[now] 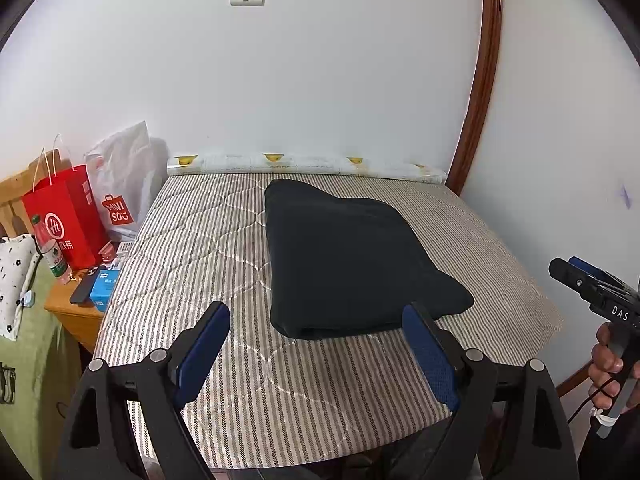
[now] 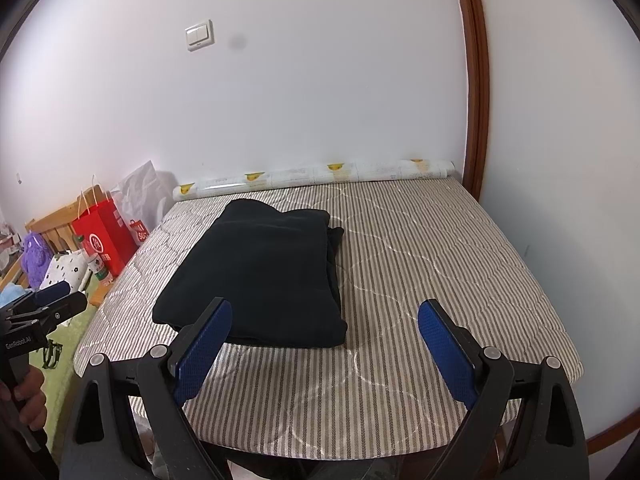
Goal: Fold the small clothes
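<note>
lying folded into a thick dark bundle, the black garment (image 1: 352, 256) is resting on the striped quilted mattress (image 1: 208, 240), toward its far middle. the left gripper (image 1: 316, 348) is hovering at the near edge, its blue pads (image 1: 204, 348) spread wide and gripping nothing; the bundle's near fold is sitting just beyond and between the fingertips. the right gripper (image 2: 324, 344) is likewise gaping wide and empty, with the garment lying ahead and to its left, the near corner showing behind the left pad. a patterned paper roll (image 1: 304, 166) is lying along the far wall, and a red shopping bag (image 1: 68, 216) is standing far left.
</note>
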